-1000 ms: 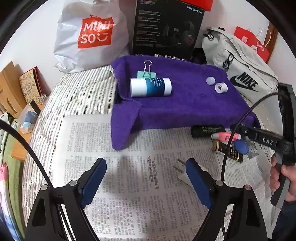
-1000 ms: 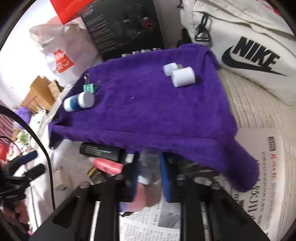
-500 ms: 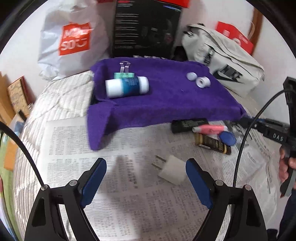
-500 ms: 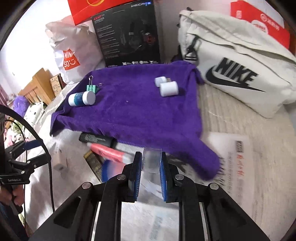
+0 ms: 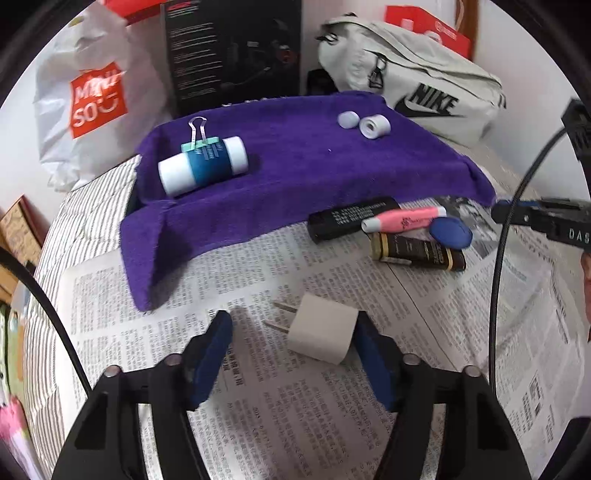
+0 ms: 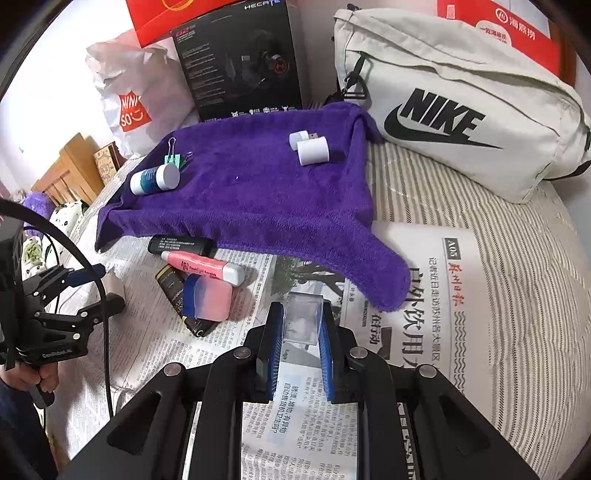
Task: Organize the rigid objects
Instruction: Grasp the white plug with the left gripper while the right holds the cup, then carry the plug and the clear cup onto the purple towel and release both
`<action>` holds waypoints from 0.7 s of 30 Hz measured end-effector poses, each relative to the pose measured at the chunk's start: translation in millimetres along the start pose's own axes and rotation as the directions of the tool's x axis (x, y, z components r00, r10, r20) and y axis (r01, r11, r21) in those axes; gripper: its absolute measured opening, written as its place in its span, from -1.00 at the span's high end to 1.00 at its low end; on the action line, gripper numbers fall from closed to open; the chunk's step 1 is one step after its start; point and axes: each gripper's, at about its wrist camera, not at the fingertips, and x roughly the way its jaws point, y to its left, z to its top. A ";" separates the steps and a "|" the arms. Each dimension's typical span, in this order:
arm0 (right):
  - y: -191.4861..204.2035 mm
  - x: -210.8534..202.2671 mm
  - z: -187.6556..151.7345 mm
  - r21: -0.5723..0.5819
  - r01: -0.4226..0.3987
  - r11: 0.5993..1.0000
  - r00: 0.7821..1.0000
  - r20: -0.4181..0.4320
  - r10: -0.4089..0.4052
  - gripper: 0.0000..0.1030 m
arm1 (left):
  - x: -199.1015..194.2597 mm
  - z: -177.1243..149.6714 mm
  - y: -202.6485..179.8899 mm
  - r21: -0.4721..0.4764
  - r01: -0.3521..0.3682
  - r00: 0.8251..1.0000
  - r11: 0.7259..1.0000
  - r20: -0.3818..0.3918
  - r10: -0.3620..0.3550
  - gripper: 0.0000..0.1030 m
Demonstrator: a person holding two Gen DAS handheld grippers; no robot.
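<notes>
A white plug adapter (image 5: pixel 320 334) lies on the newspaper (image 5: pixel 332 424) between the fingers of my left gripper (image 5: pixel 291 354). Its jaws are closing; the right pad (image 5: pixel 373 363) is at the adapter's side, while the left pad (image 5: pixel 212 354) still stands apart from it. My right gripper (image 6: pixel 301 332) is shut on a small clear plastic piece (image 6: pixel 301 319) above the newspaper. A black tube (image 5: pixel 352 218), a pink highlighter (image 5: pixel 404 218), a brown tube (image 5: pixel 417 253) and a pink block with a blue end (image 6: pixel 208 299) lie in a pile. On the purple towel (image 5: pixel 303 162) rest a white-and-blue bottle (image 5: pixel 203 164), a green binder clip (image 5: pixel 199 138) and two small white cylinders (image 5: pixel 375 125).
A Nike bag (image 6: pixel 454 107), a black box (image 6: pixel 240 55), a Miniso bag (image 5: pixel 92 99) and red packaging (image 6: pixel 517 33) line the back wall. Striped bedding (image 6: pixel 517 258) lies under the newspaper. A hand (image 6: pixel 37 376) holds the left gripper's handle.
My left gripper has come down over the plug adapter and its jaws have narrowed around it. My right gripper has drawn back from the pile with the clear piece.
</notes>
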 end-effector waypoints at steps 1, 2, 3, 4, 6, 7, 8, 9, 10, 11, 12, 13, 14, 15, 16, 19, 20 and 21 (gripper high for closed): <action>0.4 0.3 -0.2 -0.002 -0.002 1.000 1.000 -0.001 0.002 0.64 | -1.1 -0.1 -0.3 0.004 0.009 1.000 1.000 0.009 -0.009 -0.05; 0.9 0.5 -0.3 -0.003 -0.004 1.000 1.000 -0.002 0.004 0.64 | -2.0 -0.1 -0.1 0.003 0.021 1.000 1.000 0.010 -0.021 0.14; 1.0 0.7 -0.2 -0.005 -0.004 1.000 1.000 -0.001 0.004 0.64 | -2.7 0.6 0.2 0.001 0.029 1.000 1.000 0.012 -0.029 0.15; 1.0 0.9 -0.1 -0.004 -0.004 1.000 1.000 -0.002 0.004 0.64 | -2.6 1.2 1.0 -0.005 0.034 0.999 0.999 0.008 -0.034 0.15; 0.8 1.5 -0.2 -0.001 -0.008 1.000 1.000 -0.004 0.008 0.64 | -3.9 1.8 2.6 -0.013 0.044 0.999 0.999 0.008 -0.044 0.15; 0.8 1.4 -0.2 0.000 -0.010 1.000 1.000 -0.003 0.010 0.64 | -4.3 1.6 3.8 -0.024 0.052 0.999 0.998 0.007 -0.052 0.15; 0.8 1.5 -0.4 -0.002 -0.012 1.000 1.000 -0.003 0.012 0.64 | -3.4 1.5 4.3 -0.031 0.056 0.998 0.998 0.006 -0.055 0.15; 0.7 1.8 -0.6 -0.002 -0.012 1.000 1.000 -0.003 0.012 0.64 | -3.0 1.3 4.7 -0.035 0.054 0.998 0.998 0.012 -0.054 0.15; 0.1 2.3 -0.6 -0.001 -0.013 1.000 1.000 -0.004 0.013 0.64 | -2.9 1.2 4.9 -0.041 0.051 0.999 0.998 0.015 -0.050 0.15; -0.5 2.9 -0.8 0.001 -0.014 1.000 1.000 -0.005 0.014 0.64 | -2.5 1.5 4.6 -0.043 0.049 0.999 0.998 0.015 -0.048 0.15; -1.2 3.2 -1.1 0.004 -0.016 1.000 1.000 -0.005 0.016 0.64 | -2.3 2.0 4.5 -0.042 0.046 0.999 0.998 0.011 -0.045 0.15; -1.6 3.2 -1.2 0.004 -0.017 1.000 1.000 -0.005 0.017 0.64 | -2.2 3.0 4.4 -0.044 0.044 0.999 0.998 0.004 -0.044 0.15; -1.6 3.1 -1.2 0.004 -0.017 1.000 1.000 -0.005 0.017 0.64 | -2.3 3.5 4.9 -0.047 0.044 0.999 0.998 0.000 -0.044 0.15; -1.7 2.5 -0.8 0.002 -0.018 1.000 1.000 -0.004 0.018 0.64 | -2.4 4.4 5.0 -0.052 0.044 0.999 0.998 -0.004 -0.044 0.15; -1.9 1.7 -0.2 0.000 -0.018 1.000 1.000 -0.003 0.018 0.64 | -2.2 5.4 5.4 -0.056 0.042 0.999 0.998 -0.010 -0.043 0.15; -2.6 -2.5 3.1 -0.006 -0.018 1.000 1.000 0.008 0.018 0.64 | -5.9 7.9 7.4 -0.067 0.025 1.000 0.997 -0.002 -0.026 0.16; -3.1 -4.2 4.5 -0.008 -0.019 1.000 1.000 0.013 0.019 0.64 | -7.7 8.8 9.2 -0.079 0.041 0.999 0.996 0.001 -0.041 0.16; -3.3 -5.4 6.4 -0.010 -0.021 1.000 1.000 0.015 0.021 0.64 | -8.8 10.0 11.4 -0.094 0.054 0.999 0.994 0.003 -0.054 0.16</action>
